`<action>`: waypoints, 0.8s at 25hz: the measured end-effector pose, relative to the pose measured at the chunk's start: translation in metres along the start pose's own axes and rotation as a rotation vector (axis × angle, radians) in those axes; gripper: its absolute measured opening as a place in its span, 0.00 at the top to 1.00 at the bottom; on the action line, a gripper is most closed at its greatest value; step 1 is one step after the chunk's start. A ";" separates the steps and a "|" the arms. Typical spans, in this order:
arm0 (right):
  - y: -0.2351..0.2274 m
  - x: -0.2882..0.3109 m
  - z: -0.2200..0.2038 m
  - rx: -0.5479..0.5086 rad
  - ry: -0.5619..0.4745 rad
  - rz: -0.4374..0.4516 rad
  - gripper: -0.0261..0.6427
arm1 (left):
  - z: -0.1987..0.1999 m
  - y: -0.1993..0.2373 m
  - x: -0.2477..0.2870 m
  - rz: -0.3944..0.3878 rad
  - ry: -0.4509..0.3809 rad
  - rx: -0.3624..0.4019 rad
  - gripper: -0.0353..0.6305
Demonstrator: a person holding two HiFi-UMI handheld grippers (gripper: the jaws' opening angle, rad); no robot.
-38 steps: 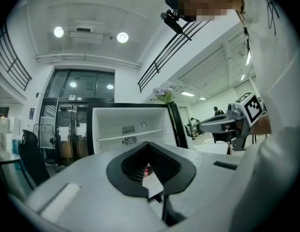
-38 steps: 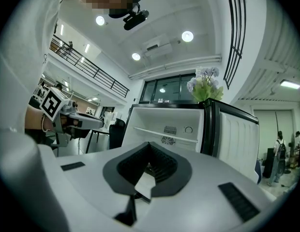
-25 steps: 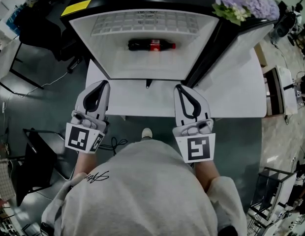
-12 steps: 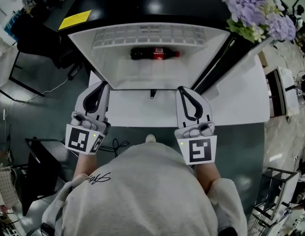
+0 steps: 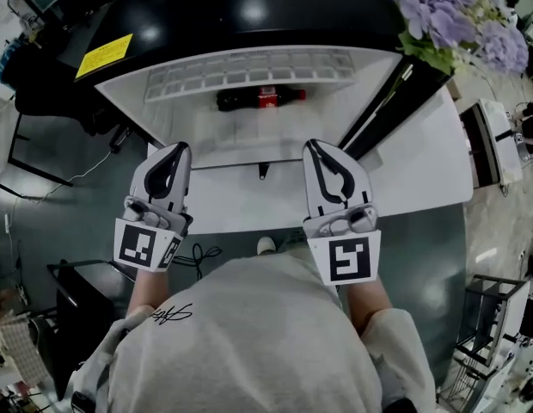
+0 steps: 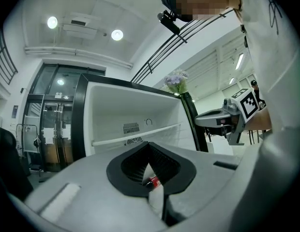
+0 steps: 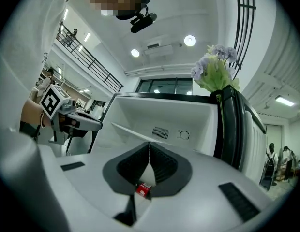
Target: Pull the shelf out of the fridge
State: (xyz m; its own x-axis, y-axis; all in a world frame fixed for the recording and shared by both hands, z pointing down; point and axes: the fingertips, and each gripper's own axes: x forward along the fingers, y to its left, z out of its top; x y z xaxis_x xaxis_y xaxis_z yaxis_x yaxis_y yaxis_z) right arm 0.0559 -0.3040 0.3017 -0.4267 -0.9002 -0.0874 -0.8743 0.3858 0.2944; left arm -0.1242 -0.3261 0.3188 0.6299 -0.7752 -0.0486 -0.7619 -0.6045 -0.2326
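1. The fingers (image 6: 134,164) of the left gripper (image 5: 175,147) are pressed together at their tips with nothing between them. The fingers (image 7: 163,166) of the right gripper (image 5: 312,144) are closed and empty in the same way.
2. Both grippers point level at the open front of the black fridge with a white lining (image 5: 249,11). They are held over the bare front strip of the white counter (image 5: 249,206) that the fridge stands on.
3. The white grid-patterned shelf (image 5: 249,65) sits fully inside the fridge and spans the cavity from wall to wall, partway up. Below it a dark cola bottle with a red label (image 5: 258,99) lies on its side.
4. The shelf lies ahead of the fingers and a little above their tips, apart from both grippers.
5. Its long axis runs left to right across the opening, and its front edge faces the person. It would probably slide out straight toward the person.
6. Neither hand is clearly nearer. The left gripper lines up with the shelf's left part and the right gripper with a spot right of its middle, so the 2 flank its centre.
7. The pull has probably not begun. The fingers would have to part, rise slightly and reach the front edge before gripping it.
8. The fridge door (image 5: 392,101) stands open at the right, clear of that path.
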 end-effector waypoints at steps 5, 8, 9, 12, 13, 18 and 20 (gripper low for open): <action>-0.006 0.008 -0.001 -0.036 0.006 0.020 0.94 | 0.007 -0.004 0.016 -0.015 -0.007 0.064 0.94; -0.008 0.017 0.005 -0.086 -0.012 0.053 0.94 | 0.013 -0.006 0.027 -0.018 -0.009 0.096 0.94; -0.008 0.019 0.008 -0.108 -0.023 0.066 0.94 | 0.015 -0.008 0.030 -0.016 -0.002 0.106 0.94; -0.008 0.026 0.018 -0.182 -0.052 0.092 0.94 | 0.019 -0.011 0.039 -0.014 0.033 0.201 0.94; -0.007 0.028 0.021 -0.212 -0.058 0.098 0.94 | 0.020 -0.012 0.040 -0.014 0.043 0.235 0.94; 0.001 0.040 0.027 -0.442 -0.075 0.133 0.89 | 0.027 -0.010 0.052 -0.019 0.060 0.353 0.79; 0.005 0.046 0.024 -0.483 -0.077 0.162 0.82 | 0.032 -0.011 0.057 -0.015 0.049 0.415 0.76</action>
State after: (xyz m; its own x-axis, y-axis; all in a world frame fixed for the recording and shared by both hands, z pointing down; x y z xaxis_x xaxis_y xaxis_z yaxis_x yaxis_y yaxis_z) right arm 0.0265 -0.3387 0.2762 -0.5796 -0.8120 -0.0688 -0.5967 0.3654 0.7145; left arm -0.0754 -0.3576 0.2870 0.6246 -0.7810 0.0020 -0.6210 -0.4983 -0.6050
